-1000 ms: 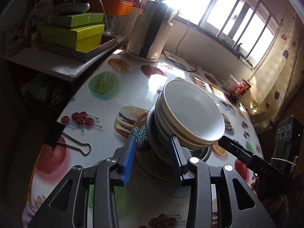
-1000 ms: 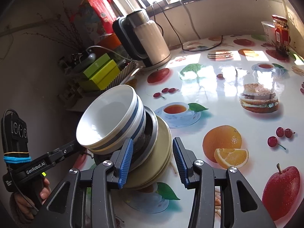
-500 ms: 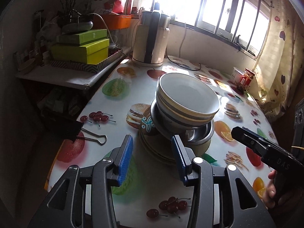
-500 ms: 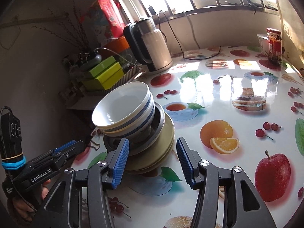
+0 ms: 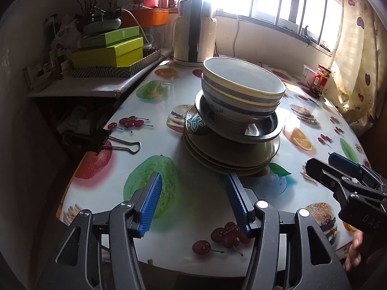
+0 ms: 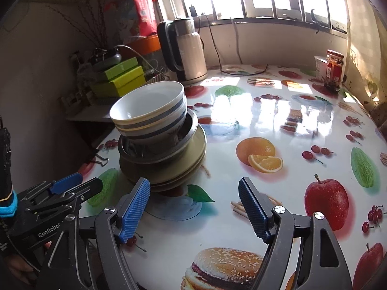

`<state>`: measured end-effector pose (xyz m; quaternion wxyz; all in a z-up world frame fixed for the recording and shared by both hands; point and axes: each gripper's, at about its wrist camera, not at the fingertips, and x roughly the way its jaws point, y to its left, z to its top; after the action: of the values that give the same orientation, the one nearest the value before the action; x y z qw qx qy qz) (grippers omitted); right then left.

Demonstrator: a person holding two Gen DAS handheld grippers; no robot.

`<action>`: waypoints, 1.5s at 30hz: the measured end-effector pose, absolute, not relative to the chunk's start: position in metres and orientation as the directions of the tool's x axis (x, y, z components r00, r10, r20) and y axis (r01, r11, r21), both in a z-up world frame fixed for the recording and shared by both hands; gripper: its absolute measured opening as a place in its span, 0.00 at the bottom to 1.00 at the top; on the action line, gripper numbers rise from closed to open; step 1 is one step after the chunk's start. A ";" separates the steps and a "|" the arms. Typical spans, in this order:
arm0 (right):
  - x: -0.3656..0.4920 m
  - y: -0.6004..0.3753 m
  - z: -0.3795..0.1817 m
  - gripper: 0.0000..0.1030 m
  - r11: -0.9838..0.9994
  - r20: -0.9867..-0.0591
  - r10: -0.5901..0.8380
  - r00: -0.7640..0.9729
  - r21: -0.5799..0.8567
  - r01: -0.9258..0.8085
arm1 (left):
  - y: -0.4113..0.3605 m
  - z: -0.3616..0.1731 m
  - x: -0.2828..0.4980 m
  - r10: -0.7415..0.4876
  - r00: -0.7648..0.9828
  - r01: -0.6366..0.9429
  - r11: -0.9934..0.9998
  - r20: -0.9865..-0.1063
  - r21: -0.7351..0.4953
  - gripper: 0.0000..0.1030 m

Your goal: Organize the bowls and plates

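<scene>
One stack of dishes stands on the fruit-print table (image 5: 205, 205): white bowls with blue and yellow bands (image 5: 241, 91) on top, a metal dish (image 5: 254, 130) under them, and several beige plates (image 5: 229, 157) at the bottom. The stack also shows in the right wrist view, bowls (image 6: 150, 116) above plates (image 6: 167, 169). My left gripper (image 5: 193, 203) is open and empty, just short of the plates. My right gripper (image 6: 193, 210) is open and empty, near the plates' right front edge.
An electric kettle (image 5: 194, 31) stands at the table's back with its cord. Green boxes (image 5: 108, 50) sit on a side shelf at the left. A binder clip (image 5: 113, 142) grips the table's left edge. A jar (image 6: 335, 68) stands far right.
Both grippers have pulled back from the stack and opened wider. The stack stays where it was on the table.
</scene>
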<state>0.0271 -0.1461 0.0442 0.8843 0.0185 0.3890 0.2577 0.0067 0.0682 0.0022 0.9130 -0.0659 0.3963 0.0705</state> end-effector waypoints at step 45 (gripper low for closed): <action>0.023 -0.136 -0.011 0.87 0.933 -0.806 0.276 0.523 0.094 -0.347 | 0.062 -0.043 0.020 0.109 0.571 -0.204 0.979 -0.814 -0.013 0.54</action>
<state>0.0229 -0.1358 -0.0111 0.8718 -0.0392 0.4545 0.1786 0.0197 0.0621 -0.0425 0.8848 -0.0528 0.4545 0.0884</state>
